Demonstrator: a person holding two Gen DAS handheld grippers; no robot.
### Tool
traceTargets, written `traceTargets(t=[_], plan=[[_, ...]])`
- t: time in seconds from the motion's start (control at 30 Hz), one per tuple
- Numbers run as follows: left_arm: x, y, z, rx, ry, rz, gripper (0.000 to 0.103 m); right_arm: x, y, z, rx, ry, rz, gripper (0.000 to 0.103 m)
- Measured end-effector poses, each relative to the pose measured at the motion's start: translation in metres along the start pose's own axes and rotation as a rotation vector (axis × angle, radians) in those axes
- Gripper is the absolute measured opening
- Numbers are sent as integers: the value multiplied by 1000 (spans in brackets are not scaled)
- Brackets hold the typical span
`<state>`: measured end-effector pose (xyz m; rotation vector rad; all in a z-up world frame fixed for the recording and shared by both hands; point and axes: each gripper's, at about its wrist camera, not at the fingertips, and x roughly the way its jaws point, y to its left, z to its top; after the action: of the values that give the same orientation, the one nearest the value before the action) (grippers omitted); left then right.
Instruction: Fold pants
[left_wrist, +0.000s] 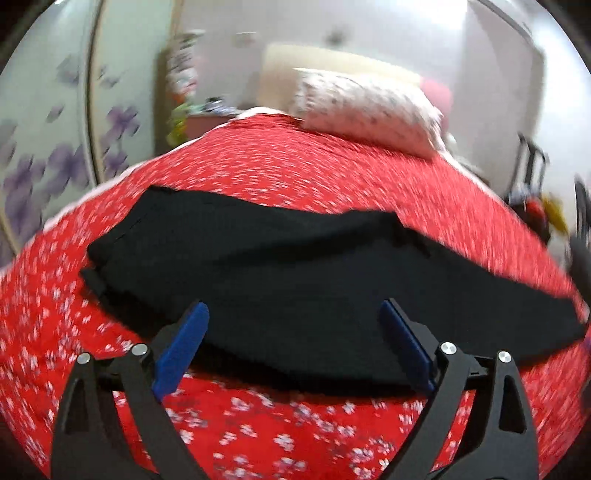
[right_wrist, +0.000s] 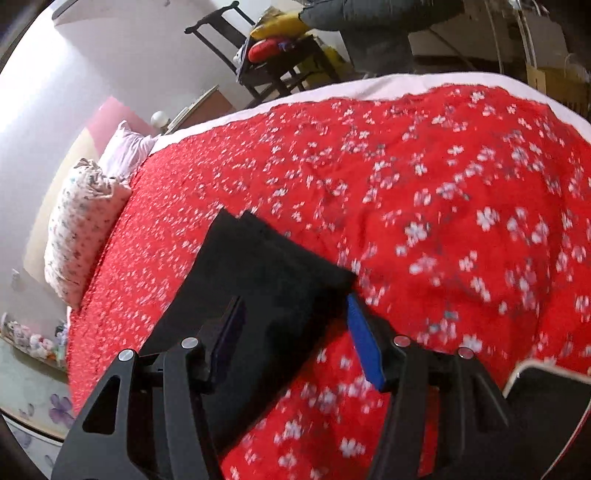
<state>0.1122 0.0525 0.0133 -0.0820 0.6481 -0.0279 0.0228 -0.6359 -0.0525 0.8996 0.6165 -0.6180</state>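
Observation:
Black pants (left_wrist: 288, 273) lie flat and stretched out left to right on the red flowered bedspread (left_wrist: 280, 417). My left gripper (left_wrist: 293, 314) is open, its blue pads spread wide over the near edge of the pants, holding nothing. In the right wrist view one end of the pants (right_wrist: 258, 280) lies on the bedspread (right_wrist: 443, 206). My right gripper (right_wrist: 293, 306) is open over that end, with the left pad above the cloth and the right pad at its corner. It holds nothing.
A flowered pillow (left_wrist: 369, 110) lies at the head of the bed; it also shows in the right wrist view (right_wrist: 81, 229). A dark chair (right_wrist: 269, 59) piled with things stands beyond the bed. A wardrobe with purple flowers (left_wrist: 55, 147) stands to the left.

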Motion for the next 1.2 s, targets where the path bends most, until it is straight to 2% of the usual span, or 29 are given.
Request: traceTargets(t=[0.1,0.23,0.33,0.4,0.47,0.63,0.67,0.7,0.73,0.9,1.0,1.13,1.2], plan=[[6,-24,-8,125,5,22,95,8,5,2,-36,-36,-4,59],[14,-39,-16,208,24,24,95,6,12,0,-105,-74,-6,42],[17,-40,-17,204,37,17,95,-2,16,1,-134,-105,16,39],[15,-36,-17,186,41,13,95,2,17,0,-152,-100,-10,39],[14,-30,-17,163,43,3,96,11,8,-2,-105,-69,-42,39],[15,-22,-15,124,54,0,97,14,1,1,-50,-73,-13,39],[16,-20,-14,113,59,-3,97,14,1,1,-51,-78,-11,37],[16,-17,-14,101,65,-6,97,13,0,1,-50,-82,-7,26],[17,-15,-14,91,69,-7,97,12,0,2,-45,-85,4,21],[17,-8,-11,49,68,-4,98,-11,12,0,-46,-167,76,18],[15,-4,-11,31,62,1,99,-34,44,-6,-162,-235,118,17],[13,3,-8,-4,60,5,99,-66,98,-30,-309,-251,271,17],[12,8,-6,-28,56,4,99,-78,133,-49,-385,-226,348,17]])
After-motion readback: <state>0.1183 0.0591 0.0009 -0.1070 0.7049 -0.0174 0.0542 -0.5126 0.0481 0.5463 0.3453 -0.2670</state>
